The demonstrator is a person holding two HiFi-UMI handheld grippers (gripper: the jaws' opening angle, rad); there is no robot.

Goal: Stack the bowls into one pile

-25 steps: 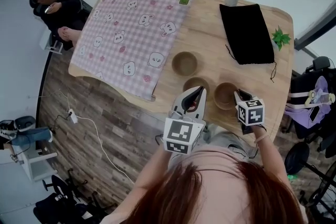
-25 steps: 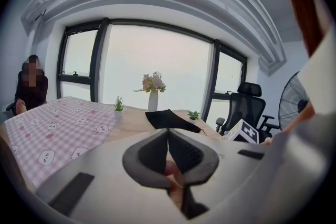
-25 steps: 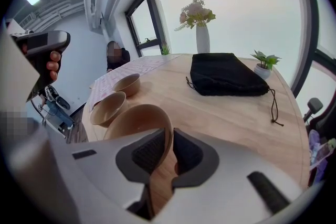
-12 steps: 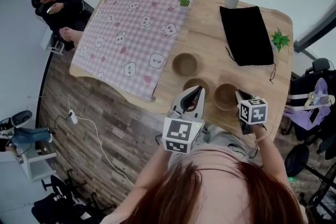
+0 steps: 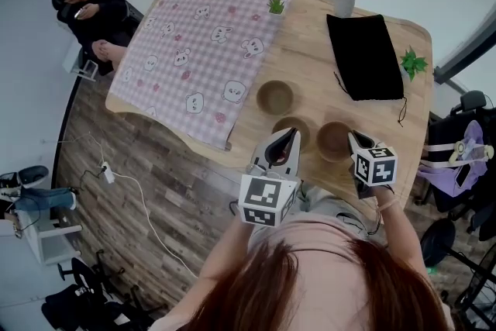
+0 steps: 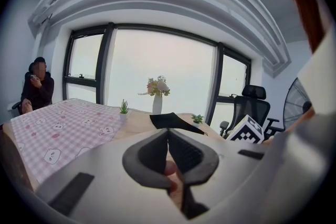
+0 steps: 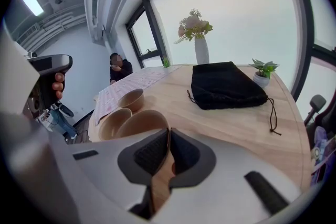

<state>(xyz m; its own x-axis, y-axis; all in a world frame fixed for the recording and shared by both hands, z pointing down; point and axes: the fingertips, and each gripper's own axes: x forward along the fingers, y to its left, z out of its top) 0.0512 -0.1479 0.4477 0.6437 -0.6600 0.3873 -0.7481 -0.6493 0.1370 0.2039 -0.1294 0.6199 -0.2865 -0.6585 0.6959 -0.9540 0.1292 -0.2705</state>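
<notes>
The right gripper (image 7: 168,140), jaws apart earlier, now clamps the rim of the round tan wooden bowl (image 7: 137,122) at lower centre.

a pale wooden table with rounded corners (image 5: 310,58) carries a pink checked cloth printed with cartoon animals (image 5: 194,50) over its left half. three round brown bowls (image 5: 274,97) cluster near the front edge. farther back are a black drawstring bag (image 5: 364,56), a white vase of flowers (image 5: 344,0) and two small green potted plants (image 5: 276,4).

Three tan bowls (image 5: 274,97) (upright, unstacked) sit close together.
</notes>
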